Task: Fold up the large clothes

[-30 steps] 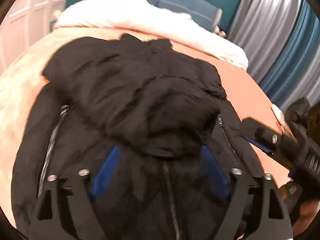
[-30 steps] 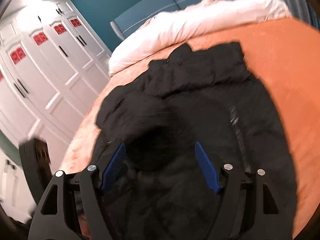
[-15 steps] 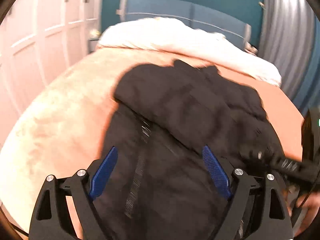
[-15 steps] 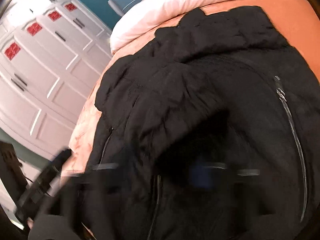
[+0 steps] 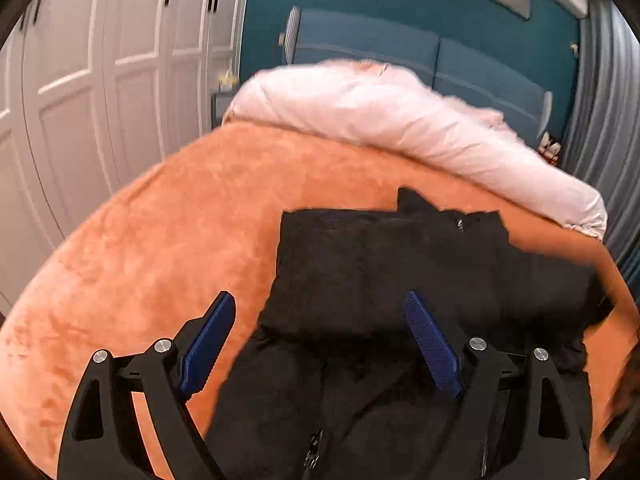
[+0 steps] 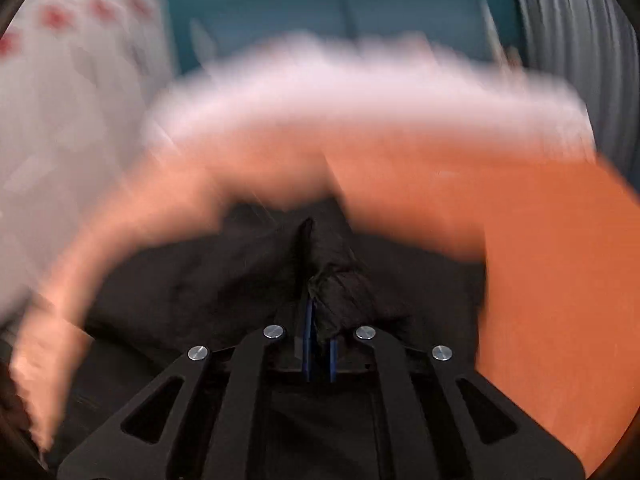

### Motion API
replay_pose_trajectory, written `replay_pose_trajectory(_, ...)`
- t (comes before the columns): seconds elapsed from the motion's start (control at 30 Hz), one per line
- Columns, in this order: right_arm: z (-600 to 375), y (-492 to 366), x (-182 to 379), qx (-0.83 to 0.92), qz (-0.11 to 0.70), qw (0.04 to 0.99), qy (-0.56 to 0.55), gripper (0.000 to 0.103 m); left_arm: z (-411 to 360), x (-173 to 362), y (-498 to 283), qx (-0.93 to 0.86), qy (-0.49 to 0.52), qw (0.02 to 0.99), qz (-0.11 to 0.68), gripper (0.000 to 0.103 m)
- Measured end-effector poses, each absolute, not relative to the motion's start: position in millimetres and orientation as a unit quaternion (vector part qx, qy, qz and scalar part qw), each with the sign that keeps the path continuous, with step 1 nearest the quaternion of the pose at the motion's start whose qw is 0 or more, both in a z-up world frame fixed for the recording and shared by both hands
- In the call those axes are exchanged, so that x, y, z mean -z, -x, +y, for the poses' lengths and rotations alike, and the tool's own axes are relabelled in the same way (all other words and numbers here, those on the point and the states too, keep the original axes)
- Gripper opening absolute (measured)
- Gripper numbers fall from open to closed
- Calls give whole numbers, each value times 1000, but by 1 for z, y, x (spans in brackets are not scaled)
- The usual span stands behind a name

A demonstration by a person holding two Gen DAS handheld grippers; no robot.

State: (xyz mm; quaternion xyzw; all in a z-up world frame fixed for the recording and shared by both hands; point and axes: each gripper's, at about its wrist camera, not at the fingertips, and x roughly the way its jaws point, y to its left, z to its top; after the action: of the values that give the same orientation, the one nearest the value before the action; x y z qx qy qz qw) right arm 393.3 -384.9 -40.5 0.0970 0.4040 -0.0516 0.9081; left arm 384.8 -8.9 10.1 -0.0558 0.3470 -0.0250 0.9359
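The black jacket [image 5: 400, 280] is lying on the orange blanket [image 5: 160, 248], filling the left wrist view from centre down to 6 o'clock, with the white duvet [image 5: 400, 120] bunched beyond it at 12 o'clock. The left gripper [image 5: 320, 340] is hanging with its blue pads [image 5: 430, 350] spread wide and holding nothing, straddling the jacket's left edge. The right gripper [image 6: 318, 344] is pinching a bunched fold of the jacket [image 6: 340, 292] between nearly closed fingers (its view is heavily smeared, so little beyond the pinch is readable). The risk, as I judge it, is that the thick fabric is sitting only shallowly in that pinch; a fast swing could pull it free, or drag the layers lying beneath out of line.
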Motion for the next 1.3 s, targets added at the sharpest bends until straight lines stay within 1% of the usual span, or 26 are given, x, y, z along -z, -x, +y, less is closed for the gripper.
replay_pose_trajectory(0.03, -395, -386, 60, 51, 417, 899, -125, 10, -10, -5, -393, 19, 58, 932, 356, 84)
replay_pose_trajectory(0.07, -398, -374, 60, 51, 398, 905, -143, 13, -11, -3, -397, 19, 58, 931, 359, 84)
replay_pose_trajectory(0.13, -401, -346, 46, 70, 358, 918, -158, 29, -14, 2, -406, 9, 47, 930, 365, 84)
replay_pose_trajectory(0.23, -400, -317, 26, 88, 308, 932, -172, 31, -19, 8, -417, -7, 16, 928, 372, 84)
replay_pose_trajectory(0.27, -402, -314, 21, 88, 302, 932, -179, 30, -21, 10, -421, -12, 10, 927, 375, 84)
replay_pose_trajectory(0.33, -385, -316, 4, 44, 286, 937, -195, 18, -23, 13, -426, -18, 9, 924, 383, 84)
replay_pose_trajectory(0.37, -376, -320, -4, 32, 280, 940, -190, 17, -25, 15, -429, -21, 10, 922, 387, 84)
replay_pose_trajectory(0.47, -326, -339, -27, -33, 274, 948, -157, 16, -28, 18, -433, -29, 10, 918, 396, 84)
replay_pose_trajectory(0.53, -294, -351, -27, -66, 279, 949, -132, 16, -31, 20, -436, -33, 7, 915, 402, 84)
replay_pose_trajectory(0.63, -249, -377, -9, -89, 307, 944, -80, 16, -38, 26, -440, -40, -7, 910, 412, 84)
replay_pose_trajectory(0.73, -237, -395, 18, -83, 346, 933, -60, 16, -41, 34, -443, -46, -19, 906, 421, 84)
replay_pose_trajectory(0.77, -239, -397, 27, -77, 353, 931, -52, 15, -42, 38, -445, -47, -22, 904, 425, 84)
replay_pose_trajectory(0.87, -264, -394, 50, -56, 370, 926, -52, 8, -42, 55, -449, -46, -34, 897, 438, 88)
replay_pose_trajectory(0.9, -280, -392, 54, -51, 372, 925, -62, 0, -41, 60, -450, -43, -35, 896, 441, 89)
replay_pose_trajectory(0.97, -315, -383, 61, -37, 372, 923, -95, 0, -39, 72, -450, -38, -35, 897, 440, 93)
replay_pose_trajectory(1.0, -331, -378, 64, -30, 370, 922, -111, 0, -39, 76, -450, -39, -37, 899, 435, 97)
replay_pose_trajectory(1.1, -369, -362, 68, -13, 362, 919, -155, 0, -35, 84, -452, -32, -30, 900, 434, 98)
replay_pose_trajectory(1.17, -379, -352, 62, 3, 359, 919, -163, 0, -33, 81, -454, -29, -25, 897, 441, 98)
replay_pose_trajectory(1.23, -383, -343, 41, 17, 340, 926, -164, 0, -30, 60, -451, -22, -12, 899, 437, 78)
replay_pose_trajectory(1.3, -387, -341, 20, 19, 305, 938, -166, 2, -29, 33, -446, -7, 13, 914, 406, 78)
